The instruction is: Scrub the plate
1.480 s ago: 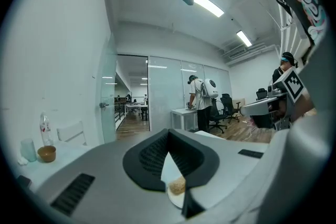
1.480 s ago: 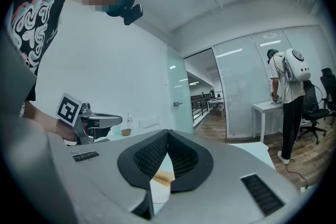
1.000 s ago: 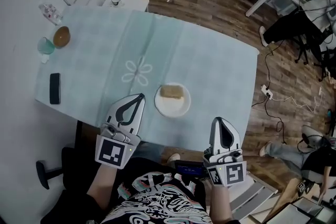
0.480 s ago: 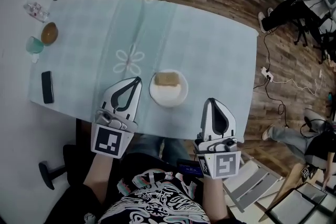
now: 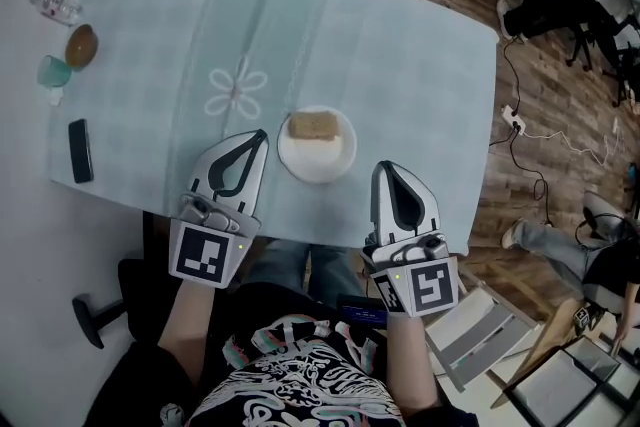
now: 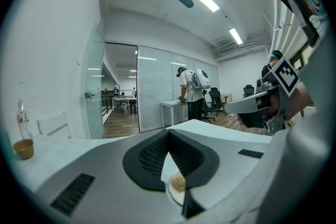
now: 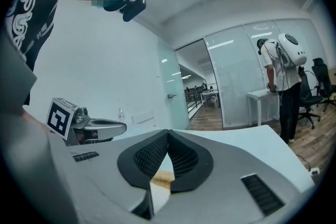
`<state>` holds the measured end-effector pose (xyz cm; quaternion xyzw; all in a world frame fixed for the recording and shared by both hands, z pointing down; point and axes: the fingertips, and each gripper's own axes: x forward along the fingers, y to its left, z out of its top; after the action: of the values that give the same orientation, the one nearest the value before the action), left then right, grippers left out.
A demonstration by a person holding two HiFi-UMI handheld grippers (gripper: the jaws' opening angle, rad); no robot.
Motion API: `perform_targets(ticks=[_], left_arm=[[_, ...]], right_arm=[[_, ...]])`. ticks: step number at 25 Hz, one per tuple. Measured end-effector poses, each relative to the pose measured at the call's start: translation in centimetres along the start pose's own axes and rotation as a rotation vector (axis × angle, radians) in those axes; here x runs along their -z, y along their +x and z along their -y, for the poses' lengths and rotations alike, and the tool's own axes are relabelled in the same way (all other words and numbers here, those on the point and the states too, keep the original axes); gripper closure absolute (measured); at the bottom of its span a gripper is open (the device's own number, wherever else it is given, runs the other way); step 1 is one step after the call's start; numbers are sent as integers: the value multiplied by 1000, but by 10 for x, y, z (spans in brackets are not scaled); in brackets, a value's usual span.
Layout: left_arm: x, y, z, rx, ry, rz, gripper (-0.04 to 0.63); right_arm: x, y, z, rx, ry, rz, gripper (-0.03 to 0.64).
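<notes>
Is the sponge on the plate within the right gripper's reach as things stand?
Probably yes: the sponge lies uncovered on the plate, and nothing stands between it and the right gripper, though its jaws are shut.

Head view looks steeply down; gripper views skim the table (image 5: 400, 65) (both glimpse the plate (image 5: 320, 165)).

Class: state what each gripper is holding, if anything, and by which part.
Nothing is held. The left gripper and the right gripper both have their jaws together and empty; the sponge lies on the plate between them, untouched.
</notes>
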<state>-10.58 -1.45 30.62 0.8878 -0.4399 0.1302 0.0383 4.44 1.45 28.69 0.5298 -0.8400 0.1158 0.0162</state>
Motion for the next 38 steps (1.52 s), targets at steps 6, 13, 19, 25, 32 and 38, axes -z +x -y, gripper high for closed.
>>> perform_targets(ticks=[6,13,19,25,32,38], left_arm=[[11,11,2,0,3,-24,580],[33,24,8,33,-3,-49,580],[41,37,15,91,11,-52,580],[54,45,16,75,33,-78,578],[78,54,24,102,78,-169,570],[102,67,42,213,199,-250,460]], right_arm=[[21,4,12,-23,48,-59,607],[63,13,23,-26,91,-148,607],[101,21,22,-47,129,-243,606],[118,29,22,-60,125,-284,606],[151,32,25,-77,201,-423,603],[176,30,32,-42,328,-513,537]])
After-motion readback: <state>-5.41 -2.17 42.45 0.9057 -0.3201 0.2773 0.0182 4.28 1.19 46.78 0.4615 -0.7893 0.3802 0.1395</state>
